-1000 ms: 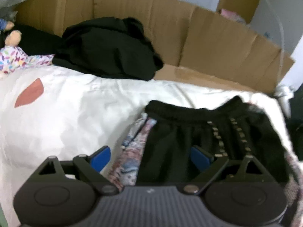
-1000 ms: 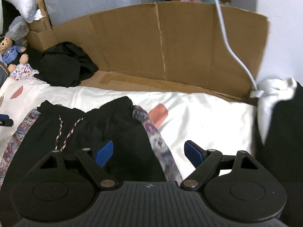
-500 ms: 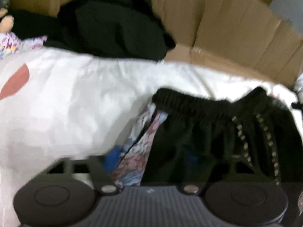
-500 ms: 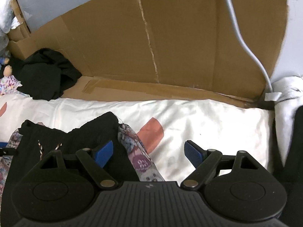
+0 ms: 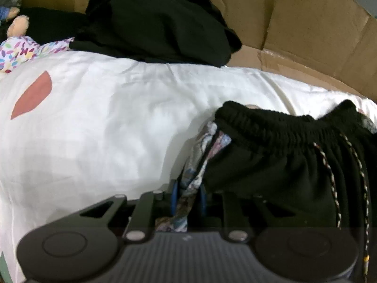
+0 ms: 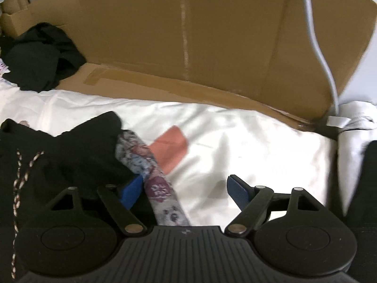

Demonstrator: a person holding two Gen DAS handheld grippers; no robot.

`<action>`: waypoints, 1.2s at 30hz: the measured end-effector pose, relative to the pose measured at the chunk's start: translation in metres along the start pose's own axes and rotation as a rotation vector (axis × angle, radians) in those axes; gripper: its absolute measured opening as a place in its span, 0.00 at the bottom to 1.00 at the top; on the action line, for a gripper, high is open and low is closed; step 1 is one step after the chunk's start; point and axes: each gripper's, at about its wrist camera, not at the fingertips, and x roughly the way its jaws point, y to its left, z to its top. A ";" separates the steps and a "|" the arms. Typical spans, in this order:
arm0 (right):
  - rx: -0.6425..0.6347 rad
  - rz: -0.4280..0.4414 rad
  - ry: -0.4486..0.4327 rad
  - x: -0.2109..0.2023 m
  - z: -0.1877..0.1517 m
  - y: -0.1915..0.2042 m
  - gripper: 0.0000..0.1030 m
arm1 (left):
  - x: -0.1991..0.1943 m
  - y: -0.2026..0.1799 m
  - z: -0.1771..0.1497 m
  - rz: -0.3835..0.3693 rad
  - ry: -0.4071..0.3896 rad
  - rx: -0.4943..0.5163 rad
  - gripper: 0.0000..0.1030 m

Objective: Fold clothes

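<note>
A white sheet (image 5: 99, 141) covered the bed, with cardboard (image 6: 188, 35) standing behind it. Black shorts (image 5: 271, 160) lay on the sheet. The left gripper (image 5: 187, 198), jaws closing narrow, pinched their patterned side trim (image 5: 200, 162). The right gripper (image 6: 186, 188), jaws wide and closing, straddled the opposite trim (image 6: 150, 172) without pressing it.

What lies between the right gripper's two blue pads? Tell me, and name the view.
Right wrist view: the shorts' patterned strip, beside the picture-left pad, then bare white sheet. The right gripper is closing its jaws, not yet pressing it.
</note>
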 end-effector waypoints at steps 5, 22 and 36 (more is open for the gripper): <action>-0.030 0.011 -0.033 -0.018 0.004 -0.008 0.77 | -0.020 -0.004 -0.001 -0.008 -0.051 0.016 0.32; -0.107 0.034 0.003 -0.017 -0.002 0.017 0.48 | -0.030 -0.047 -0.010 -0.168 -0.049 0.116 0.25; -0.092 0.072 0.014 -0.018 -0.016 -0.018 0.48 | -0.010 -0.024 -0.019 -0.116 0.077 0.056 0.15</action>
